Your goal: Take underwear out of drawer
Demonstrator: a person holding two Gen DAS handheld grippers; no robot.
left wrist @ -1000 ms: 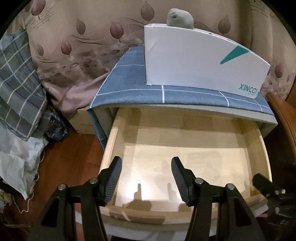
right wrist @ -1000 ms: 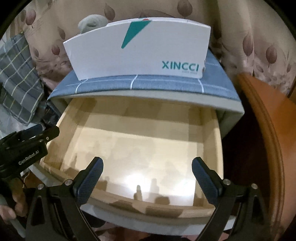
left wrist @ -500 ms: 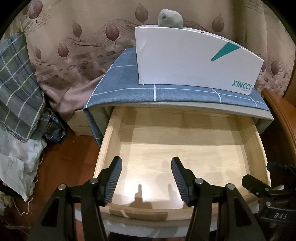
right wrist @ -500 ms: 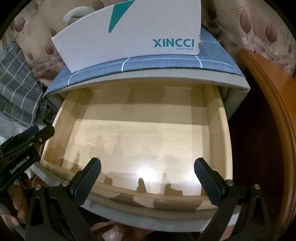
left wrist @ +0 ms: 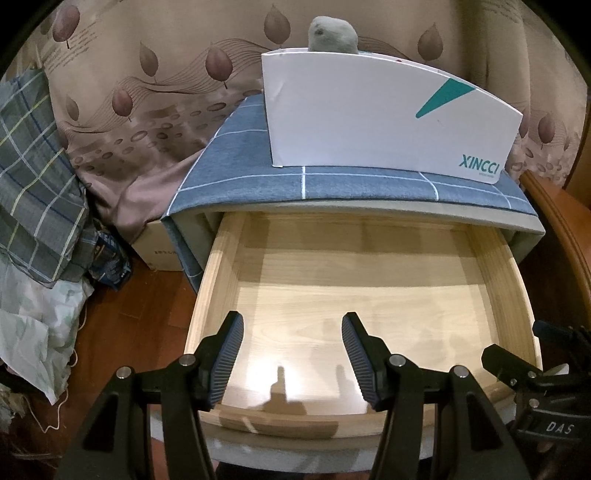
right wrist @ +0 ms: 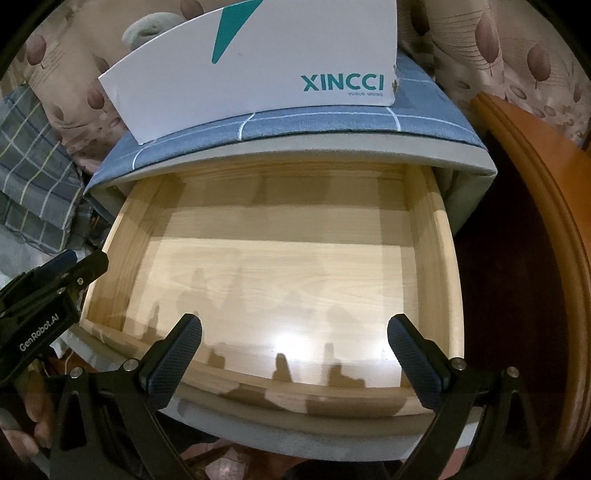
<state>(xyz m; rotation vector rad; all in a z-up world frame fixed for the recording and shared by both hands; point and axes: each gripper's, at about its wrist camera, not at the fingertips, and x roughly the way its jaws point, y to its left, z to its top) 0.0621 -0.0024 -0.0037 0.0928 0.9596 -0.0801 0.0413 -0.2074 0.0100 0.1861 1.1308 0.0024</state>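
Nearest up, the left gripper [left wrist: 292,354] hangs over the front lip of the pale wooden drawer [left wrist: 517,295], fingers parted with nothing between them. The right gripper [right wrist: 294,363] is spread even wider over the same front edge, also holding nothing. Each one shows up at the edge of the other's view, only partly, cut off by the frame.

The drawer is pulled out and all I can see in it is bare wood bottom with glare and finger shadows. Its far end sits in shadow under the cabinet top, so that strip is hard to read. No underwear visible in either view.

Farther back, a blue grid-patterned cloth [left wrist: 240,177] covers the cabinet's top surface, with a white XINCCI cardboard box [left wrist: 369,122] standing on it. A grey-green fabric lump [left wrist: 332,35] pokes up behind the box, mostly hidden; can't tell what it is.
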